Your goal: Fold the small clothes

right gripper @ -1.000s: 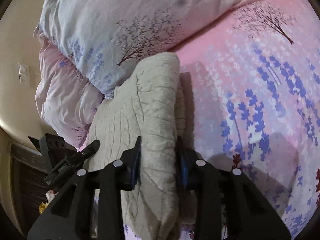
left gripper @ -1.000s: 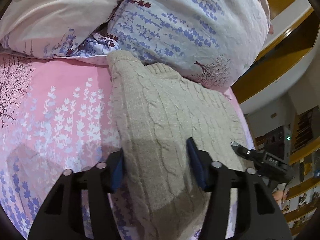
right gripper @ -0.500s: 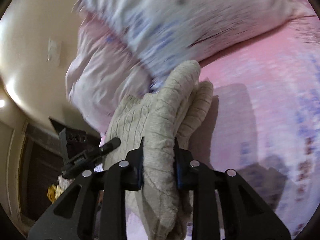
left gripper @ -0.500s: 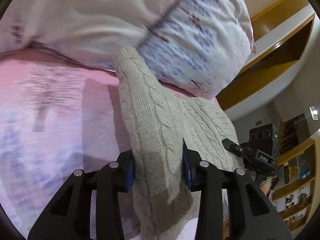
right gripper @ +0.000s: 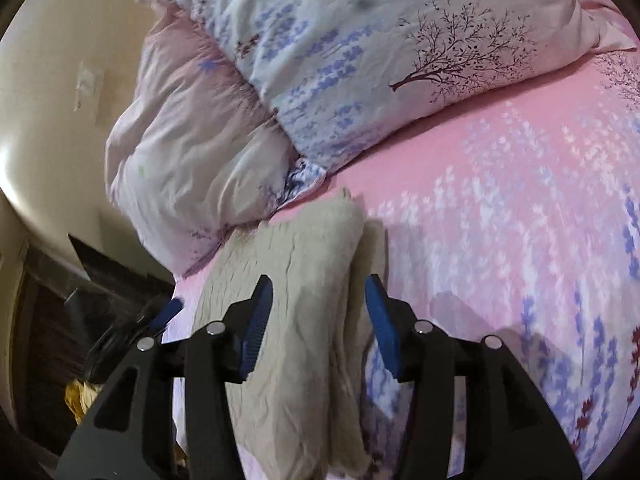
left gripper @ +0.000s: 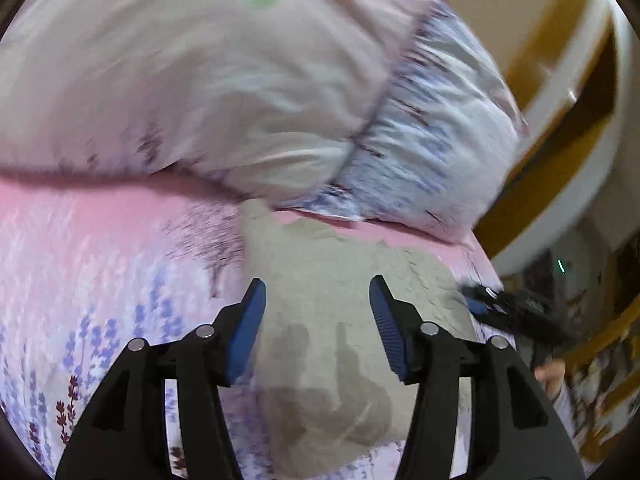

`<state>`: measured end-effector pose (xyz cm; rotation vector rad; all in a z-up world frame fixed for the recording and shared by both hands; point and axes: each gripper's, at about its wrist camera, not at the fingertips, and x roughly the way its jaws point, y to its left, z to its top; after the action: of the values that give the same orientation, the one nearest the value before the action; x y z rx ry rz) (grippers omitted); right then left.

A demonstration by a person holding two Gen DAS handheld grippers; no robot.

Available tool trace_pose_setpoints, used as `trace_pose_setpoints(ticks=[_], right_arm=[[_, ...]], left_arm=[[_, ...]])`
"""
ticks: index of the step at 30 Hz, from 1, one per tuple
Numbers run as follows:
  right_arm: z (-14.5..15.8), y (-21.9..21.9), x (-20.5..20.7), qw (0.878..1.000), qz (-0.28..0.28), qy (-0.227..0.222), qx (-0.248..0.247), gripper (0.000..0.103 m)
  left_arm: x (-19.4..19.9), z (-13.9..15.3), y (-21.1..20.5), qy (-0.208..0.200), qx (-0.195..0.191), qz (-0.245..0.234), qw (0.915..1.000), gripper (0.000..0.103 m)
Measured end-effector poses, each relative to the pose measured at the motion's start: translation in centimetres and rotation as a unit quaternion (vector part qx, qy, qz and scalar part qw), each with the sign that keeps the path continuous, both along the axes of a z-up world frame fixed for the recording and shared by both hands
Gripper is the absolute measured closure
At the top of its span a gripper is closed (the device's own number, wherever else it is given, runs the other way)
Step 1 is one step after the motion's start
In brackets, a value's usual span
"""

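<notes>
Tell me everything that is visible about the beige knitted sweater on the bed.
The sweater is beige, a soft cable knit, folded into a long thick bundle with layers stacked along one edge. It lies flat on the pink flowered sheet, its far end close to the pillows. Both grippers' jaws have just been opening; it lies between them, released.

You are looking at a bed (right gripper: 500, 184) with a pink floral sheet. Two floral pillows (right gripper: 360, 60) lie at its head, a cream wall (right gripper: 52, 60) behind them. Beside the bed stands a wooden shelf unit (left gripper: 560, 128).
</notes>
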<state>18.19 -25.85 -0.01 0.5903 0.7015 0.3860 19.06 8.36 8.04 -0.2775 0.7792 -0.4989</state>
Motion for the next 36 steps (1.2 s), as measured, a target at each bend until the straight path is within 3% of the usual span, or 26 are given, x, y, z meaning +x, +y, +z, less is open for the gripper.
trace_pose_setpoints(ticks=[1, 2, 4, 6, 11, 13, 14, 15, 16, 18, 20, 22, 25, 28, 31, 34, 35, 36], right_arm=[[-0.1, 0.7, 0.9, 1.0, 0.004, 0.002, -0.008, 0.085], [-0.1, 1.1, 1.4, 1.0, -0.008, 0.002, -0.03, 0.094], [-0.2, 1.0, 1.9, 0.998, -0.033, 0.0, -0.05, 0.095], [-0.7, 0.4, 2.8, 0.998, -0.049, 0.011, -0.034, 0.095], [-2.3, -0.4, 4.1, 0.996, -0.068, 0.037, -0.04, 0.095], [-1.9, 0.0, 4.2, 0.994, -0.069, 0.039, -0.072, 0.09], [-1.4, 0.2, 3.9, 0.992, -0.076, 0.038, -0.094, 0.08], [-0.8, 0.4, 3.3, 0.989, -0.088, 0.033, -0.111, 0.059], [-0.2, 0.7, 2.4, 0.988, -0.098, 0.021, -0.119, 0.049], [1.4, 1.3, -1.2, 0.987, -0.089, -0.045, -0.123, 0.049], [2.4, 2.3, -4.5, 0.986, -0.057, -0.093, -0.127, 0.061], [2.6, 4.3, -7.2, 0.981, -0.018, -0.118, -0.155, 0.072], [0.9, 6.8, -8.2, 0.971, 0.009, -0.098, -0.217, 0.075], [-1.6, 7.7, -7.0, 0.959, -0.016, -0.048, -0.279, 0.078], [-2.0, 7.9, -6.7, 0.959, -0.033, -0.05, -0.278, 0.076], [-1.6, 8.8, -6.9, 0.95, -0.044, -0.054, -0.303, 0.074], [-1.2, 9.1, -7.3, 0.949, -0.048, -0.064, -0.305, 0.072], [-0.6, 9.4, -8.4, 0.948, -0.049, -0.086, -0.302, 0.062]], left_arm=[[0.0, 0.0, -1.0, -0.002, 0.015, -0.011, 0.9998, 0.048], [-0.1, -0.1, -2.0, -0.004, 0.031, -0.021, 0.9993, 0.048], [-0.1, -0.8, -3.6, -0.001, 0.063, -0.035, 0.9974, 0.048], [0.3, -1.8, -5.0, 0.011, 0.081, -0.044, 0.9957, 0.048], [1.3, -3.5, -6.4, 0.019, 0.117, -0.048, 0.9918, 0.049], [1.3, -3.9, -7.1, 0.007, 0.143, -0.043, 0.9888, 0.049], [1.1, -3.8, -7.4, 0.001, 0.152, -0.041, 0.9876, 0.048], [0.9, -3.6, -7.3, -0.001, 0.153, -0.037, 0.9875, 0.048], [0.2, -2.9, -7.0, -0.008, 0.145, -0.035, 0.9887, 0.048], [-1.5, -1.6, -6.4, -0.029, 0.144, -0.03, 0.9887, 0.046], [-3.0, -0.8, -5.9, -0.047, 0.163, -0.012, 0.9854, 0.037], [-4.0, -0.5, -5.3, -0.051, 0.179, 0.006, 0.9825, 0.037], [-4.1, -1.1, -5.6, -0.032, 0.191, 0.003, 0.9811, 0.037], [-4.0, -2.3, -6.4, -0.024, 0.204, 0.007, 0.9786, 0.036], [-3.5, -2.8, -6.8, -0.023, 0.213, 0.015, 0.9767, 0.031], [-3.3, -3.0, -6.4, -0.014, 0.2, 0.021, 0.9795, 0.029], [-3.9, -2.7, -5.8, -0.009, 0.19, 0.025, 0.9815, 0.029], [-4.4, -2.4, -5.6, -0.011, 0.19, 0.029, 0.9814, 0.029]])
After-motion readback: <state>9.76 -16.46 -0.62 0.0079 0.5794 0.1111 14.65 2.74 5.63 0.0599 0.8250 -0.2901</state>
